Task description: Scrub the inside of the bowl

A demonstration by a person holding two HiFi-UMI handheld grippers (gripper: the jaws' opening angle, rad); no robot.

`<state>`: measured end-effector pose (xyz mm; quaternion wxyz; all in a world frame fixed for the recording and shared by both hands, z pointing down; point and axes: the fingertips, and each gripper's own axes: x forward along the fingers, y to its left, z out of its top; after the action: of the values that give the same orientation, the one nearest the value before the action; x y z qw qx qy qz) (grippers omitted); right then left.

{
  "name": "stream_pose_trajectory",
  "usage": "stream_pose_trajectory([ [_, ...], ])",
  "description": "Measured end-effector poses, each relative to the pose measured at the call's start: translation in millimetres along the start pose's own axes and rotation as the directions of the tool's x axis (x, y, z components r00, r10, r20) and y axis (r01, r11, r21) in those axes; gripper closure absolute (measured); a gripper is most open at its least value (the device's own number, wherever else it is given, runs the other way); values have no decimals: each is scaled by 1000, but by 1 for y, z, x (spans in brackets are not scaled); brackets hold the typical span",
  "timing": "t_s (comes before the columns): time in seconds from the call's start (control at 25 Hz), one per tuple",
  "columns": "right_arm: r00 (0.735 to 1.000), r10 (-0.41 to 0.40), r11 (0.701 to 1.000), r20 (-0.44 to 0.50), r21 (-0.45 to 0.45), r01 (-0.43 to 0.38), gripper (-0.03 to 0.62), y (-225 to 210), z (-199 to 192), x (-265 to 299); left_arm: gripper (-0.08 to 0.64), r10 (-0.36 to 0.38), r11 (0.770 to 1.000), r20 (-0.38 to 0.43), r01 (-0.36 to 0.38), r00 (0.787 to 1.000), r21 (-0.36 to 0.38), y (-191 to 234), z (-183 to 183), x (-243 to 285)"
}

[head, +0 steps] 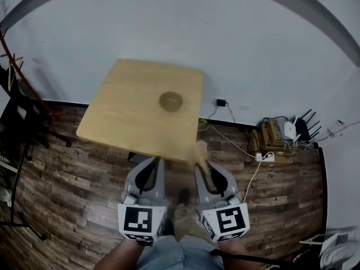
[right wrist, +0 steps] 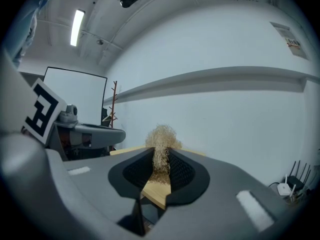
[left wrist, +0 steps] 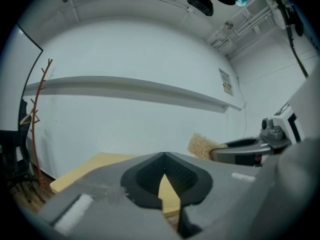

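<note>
one scrubber (right wrist: 161, 135) juts forward from the right gripper's (right wrist: 159, 159) pinching jaws.

Wall notice (left wrist: 226, 81) print illegible

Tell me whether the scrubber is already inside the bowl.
No. The scrubber is clamped in the right gripper at the table's near edge, apart from the bowl.

I see the bowl (head: 171, 100), small, round and tan, upright on the table (head: 124, 111) near its right edge. The scrubber (right wrist: 161, 134), a pale tangled fibre tuft, sits pinched between my right gripper's (right wrist: 160, 156) jaws, above the table's near right corner.
</note>
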<state>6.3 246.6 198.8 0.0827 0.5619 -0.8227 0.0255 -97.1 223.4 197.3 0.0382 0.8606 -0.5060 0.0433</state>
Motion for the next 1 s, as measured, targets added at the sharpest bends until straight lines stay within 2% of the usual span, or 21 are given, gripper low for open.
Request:
stream_pose_trajectory([
  [0.2,1000,0,999,-10,32,0,517,-31,-7,31,540,11,1000,-41,-12,999,-10,6,-7,42],
  [0.56,998,45,996,41,71,-48,517,-93,17,100,540,32,998,-59,-29,998,53,13,17,124],
  [0.76,992,95,993,82,55,-100,517,-110,34,133,540,79,993,-26,-76,997,88,27,36,154],
  [1.0,987,124,991,103,40,-128,517,-128,49,154,540,117,991,-7,-116,993,74,35,49,176],
])
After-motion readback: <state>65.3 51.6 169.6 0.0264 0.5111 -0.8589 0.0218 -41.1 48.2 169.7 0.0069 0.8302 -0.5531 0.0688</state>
